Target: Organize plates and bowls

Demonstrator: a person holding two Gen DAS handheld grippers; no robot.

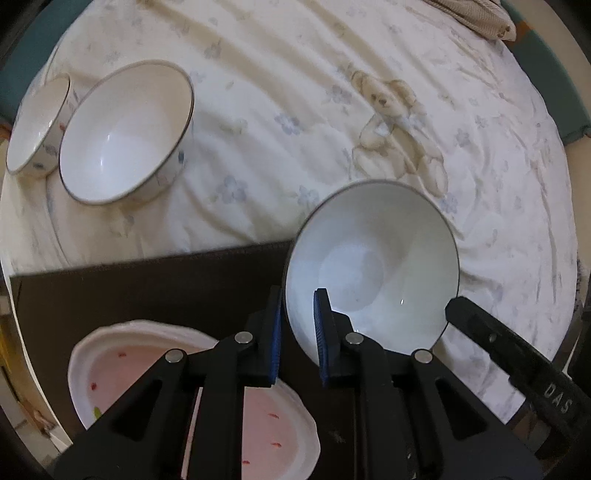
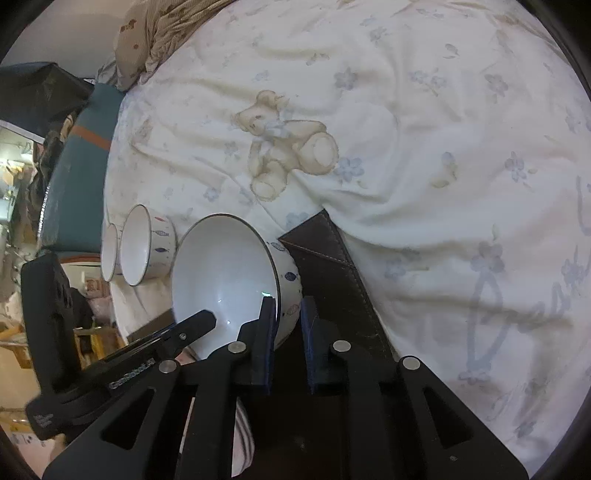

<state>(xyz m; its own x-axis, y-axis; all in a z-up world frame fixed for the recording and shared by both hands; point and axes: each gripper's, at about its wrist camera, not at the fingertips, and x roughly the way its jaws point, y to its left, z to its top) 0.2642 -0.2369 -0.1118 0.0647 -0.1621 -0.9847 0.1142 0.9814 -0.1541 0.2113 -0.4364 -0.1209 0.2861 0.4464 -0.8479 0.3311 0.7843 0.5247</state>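
Observation:
A white bowl (image 1: 373, 266) with a dark rim is held tilted over the brown mat (image 1: 147, 288). My left gripper (image 1: 297, 332) is shut on its left rim. My right gripper (image 2: 288, 332) is shut on its opposite rim; the same bowl (image 2: 225, 273) shows fish marks outside. The right gripper's finger (image 1: 480, 328) shows at the bowl's right edge. Two more white bowls (image 1: 125, 129) (image 1: 37, 125) stand on the bedsheet at far left. A pink plate with a white wavy rim (image 1: 110, 365) lies on the mat under my left gripper.
The bedsheet (image 1: 332, 92) with a teddy bear print (image 1: 399, 129) covers the bed. A beige cloth (image 1: 476, 18) lies at the far right corner. A teal bed edge (image 2: 77, 177) and room clutter lie beyond the two bowls (image 2: 144, 243).

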